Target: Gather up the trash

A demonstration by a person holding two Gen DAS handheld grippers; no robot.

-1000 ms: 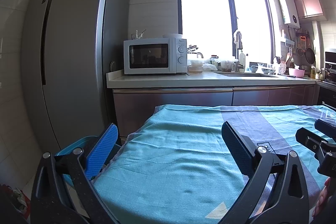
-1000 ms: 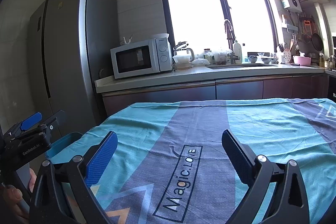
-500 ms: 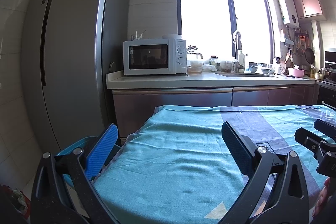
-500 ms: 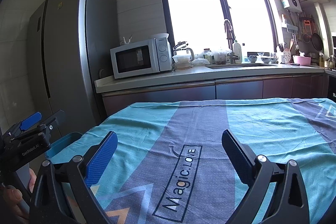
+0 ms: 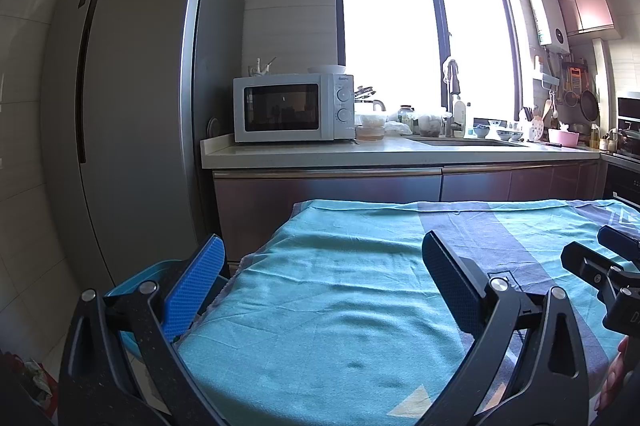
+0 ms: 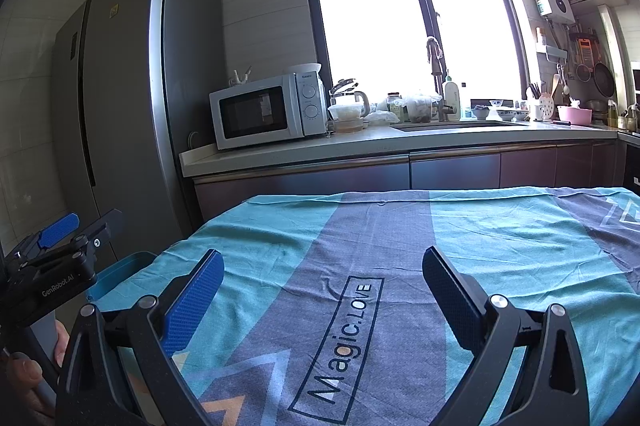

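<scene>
Left hand-held gripper (image 5: pixel 322 258) and right hand-held gripper (image 6: pixel 322 272) spread wide, textured blue pads, over wrinkled teal-grey tablecloth (image 6: pixel 500 238).

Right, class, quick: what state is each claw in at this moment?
Left claw: open, holding nothing, above the teal cloth.
Right claw: open, holding nothing, above the same cloth.

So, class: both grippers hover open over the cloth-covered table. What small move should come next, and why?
Probably tilt both views down to search: the left gripper and right gripper are open and hold nothing, no trash shows on the teal cloth, and the blue bin waits at its left edge.
</scene>
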